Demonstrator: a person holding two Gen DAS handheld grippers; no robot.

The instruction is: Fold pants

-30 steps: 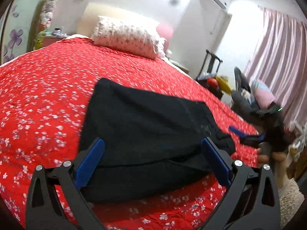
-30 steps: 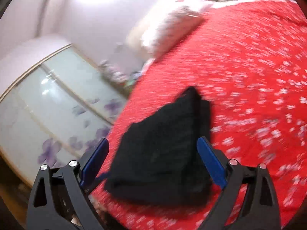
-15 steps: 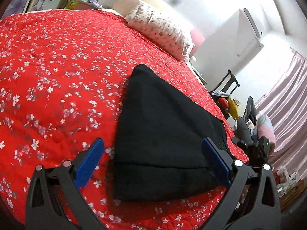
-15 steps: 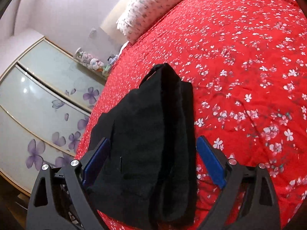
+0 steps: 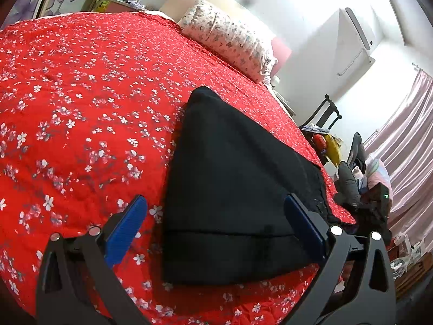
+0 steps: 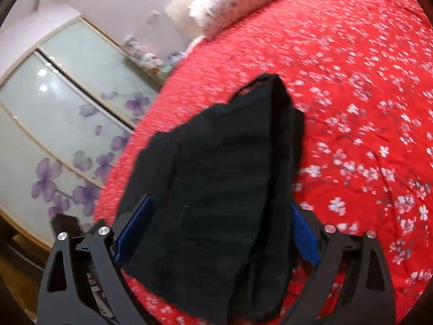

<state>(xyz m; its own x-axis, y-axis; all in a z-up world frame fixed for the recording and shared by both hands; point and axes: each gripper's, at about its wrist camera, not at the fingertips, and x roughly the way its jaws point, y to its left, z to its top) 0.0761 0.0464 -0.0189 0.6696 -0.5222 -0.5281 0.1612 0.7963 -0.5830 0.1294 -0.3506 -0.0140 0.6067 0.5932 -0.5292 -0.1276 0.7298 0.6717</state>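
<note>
The black pants (image 5: pixel 232 189) lie folded in a thick flat stack on the red flowered bedspread (image 5: pixel 81 108). My left gripper (image 5: pixel 216 230) is open, its blue pads either side of the stack's near edge, above it. In the right wrist view the pants (image 6: pixel 211 203) run away from me with layered edges on the right side. My right gripper (image 6: pixel 216 235) is open, its blue pads straddling the near end of the stack; the cloth hides part of the right pad.
A flowered pillow (image 5: pixel 230 35) lies at the head of the bed. A chair and piled items (image 5: pixel 351 168) stand off the bed's right side by pink curtains. A wardrobe with purple flower panels (image 6: pixel 54 135) stands beyond the other side.
Both grippers have moved closer to the pants and stayed open. The right wrist view has tilted and shifted, so the stack now fills the space between its pads.
</note>
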